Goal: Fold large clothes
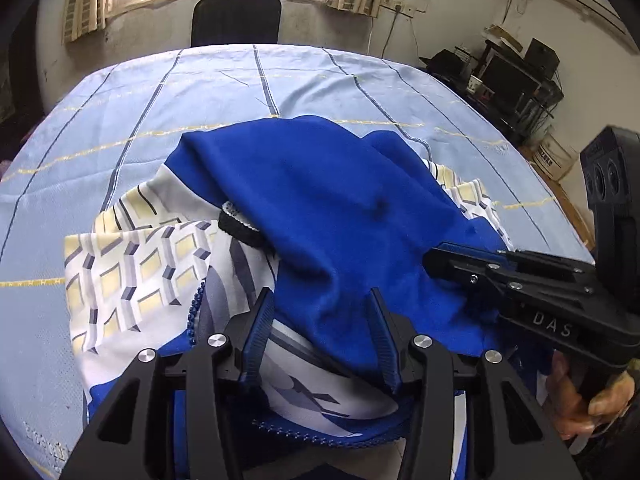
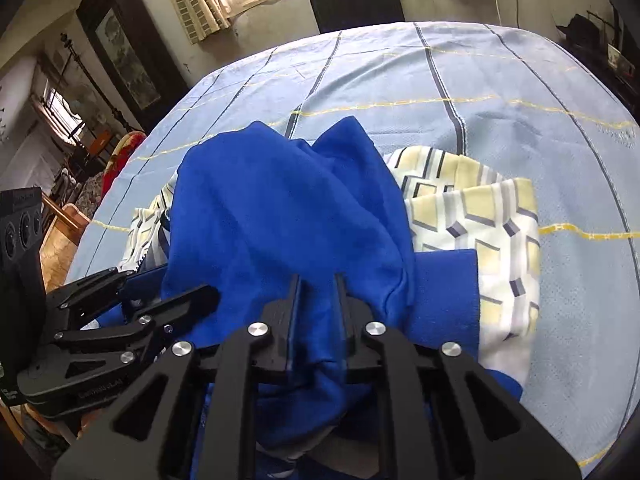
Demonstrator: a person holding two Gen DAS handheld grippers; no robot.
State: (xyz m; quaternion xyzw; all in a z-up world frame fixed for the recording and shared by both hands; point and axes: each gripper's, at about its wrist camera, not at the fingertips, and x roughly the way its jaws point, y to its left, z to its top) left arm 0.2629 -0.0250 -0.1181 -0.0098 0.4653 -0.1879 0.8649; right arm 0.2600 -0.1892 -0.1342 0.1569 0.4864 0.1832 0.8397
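Your left wrist view shows what the right one cannot: your hand [image 1: 588, 396] wrapped round the handle of the right gripper [image 1: 436, 258] at the right edge, and a dark shelf [image 1: 516, 80] of boxes against the far wall. It also shows the black knit collar [image 1: 240, 230] of the garment [image 1: 320, 208] peeking from under the blue fabric. Your right wrist view instead shows a framed picture [image 2: 120, 52] on the left wall, and the left gripper [image 2: 168, 288] coming in low from the left.

The garment, royal blue with white panels printed in yellow and grey blocks, lies crumpled in a heap at the near side of the table, on the light blue striped cloth [image 1: 280, 80]. A black chair [image 1: 236, 20] stands at the far edge below the window.

Both of your tools slant downward onto the heap. Your left gripper [image 1: 320, 320] stands roughly half open, its blue-padded fingers [image 1: 260, 328] straddling a ridge of blue fabric; whether the pads press it you cannot tell from either view. Your right gripper [image 2: 318, 292] is nearly closed, its fingers pinching a fold of the blue fabric that bunches up between them
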